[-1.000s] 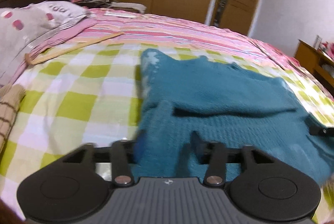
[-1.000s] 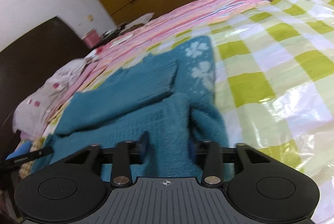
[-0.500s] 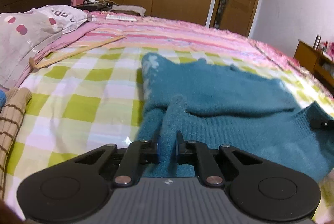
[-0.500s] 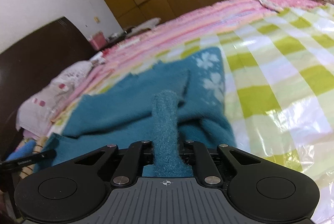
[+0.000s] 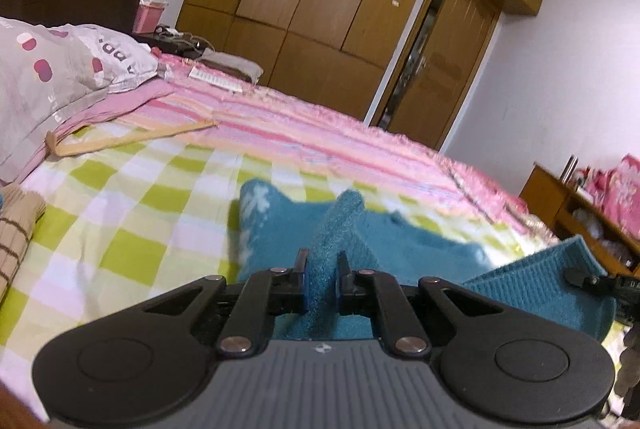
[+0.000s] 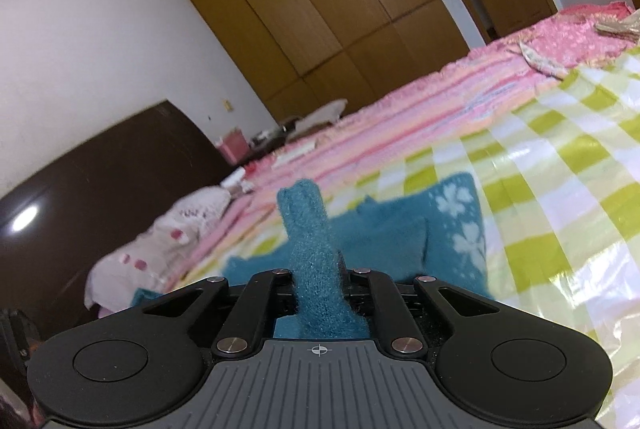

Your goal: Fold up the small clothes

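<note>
Both tongs clenched on teal knit sweater (image 5: pixel 332 229): left tongs (image 5: pixel 320 265), right tongs (image 6: pixel 318 269). Fuzzy ribbed fabric, pale flower print at 11 o'clock corner, lay on checked bed cover (image 5: pixel 120 229), pinched edges raised.

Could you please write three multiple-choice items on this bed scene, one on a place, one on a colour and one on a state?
1. Where does the teal knitted sweater lie?
A. on the green-checked sheet
B. on the grey spotted pillow
C. on the floor

2. What colour are the flower shapes on the sweater?
A. red
B. pale, whitish
C. black

3. How does the left gripper stand?
A. wide open, apart from the cloth
B. shut on nothing
C. shut on a fold of the sweater

Answers: A, checks show around the sweater; B, the right wrist view shows light petals; C, its jaws pinch teal knit.
</note>
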Action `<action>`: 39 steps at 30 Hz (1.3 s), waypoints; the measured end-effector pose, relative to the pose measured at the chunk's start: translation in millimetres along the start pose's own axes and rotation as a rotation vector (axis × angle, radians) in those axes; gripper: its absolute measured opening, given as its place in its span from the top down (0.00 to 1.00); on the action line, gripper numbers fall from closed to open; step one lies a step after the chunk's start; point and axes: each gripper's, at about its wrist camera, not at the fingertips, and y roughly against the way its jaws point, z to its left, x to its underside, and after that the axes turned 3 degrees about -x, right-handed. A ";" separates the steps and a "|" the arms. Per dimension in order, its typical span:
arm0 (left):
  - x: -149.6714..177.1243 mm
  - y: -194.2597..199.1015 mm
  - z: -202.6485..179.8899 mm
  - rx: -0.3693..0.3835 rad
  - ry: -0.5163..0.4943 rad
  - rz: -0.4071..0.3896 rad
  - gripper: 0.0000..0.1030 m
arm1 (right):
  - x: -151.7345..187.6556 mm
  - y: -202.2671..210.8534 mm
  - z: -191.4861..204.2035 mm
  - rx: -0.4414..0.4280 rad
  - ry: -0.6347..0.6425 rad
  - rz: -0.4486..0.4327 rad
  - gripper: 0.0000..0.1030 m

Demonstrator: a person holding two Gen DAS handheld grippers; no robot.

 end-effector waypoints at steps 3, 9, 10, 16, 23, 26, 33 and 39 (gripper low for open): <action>-7.1 4.4 0.8 0.027 0.032 -0.040 0.84 | -4.7 5.0 4.2 -0.008 -0.009 -0.031 0.91; -15.9 13.0 1.1 0.088 0.069 -0.081 0.84 | -12.0 12.9 13.3 -0.034 -0.019 -0.079 0.91; -15.4 15.8 0.1 0.090 0.065 -0.084 0.84 | -12.4 15.4 16.8 -0.044 -0.013 -0.086 0.91; -16.2 20.4 3.6 0.076 0.082 -0.098 0.84 | -14.5 18.3 23.7 -0.054 -0.007 -0.106 0.91; -15.0 29.4 0.6 0.085 0.063 -0.116 0.84 | -6.2 32.6 31.1 -0.048 0.018 -0.118 0.91; -19.9 23.2 2.2 0.083 0.074 -0.123 0.84 | -10.2 24.6 28.4 -0.031 0.007 -0.108 0.91; -39.6 1.7 5.3 0.058 0.055 -0.160 0.84 | -30.1 7.2 31.2 -0.016 0.039 -0.146 0.91; -55.7 -28.6 9.5 0.037 0.049 -0.160 0.84 | -44.1 -17.7 22.4 0.028 0.039 -0.167 0.91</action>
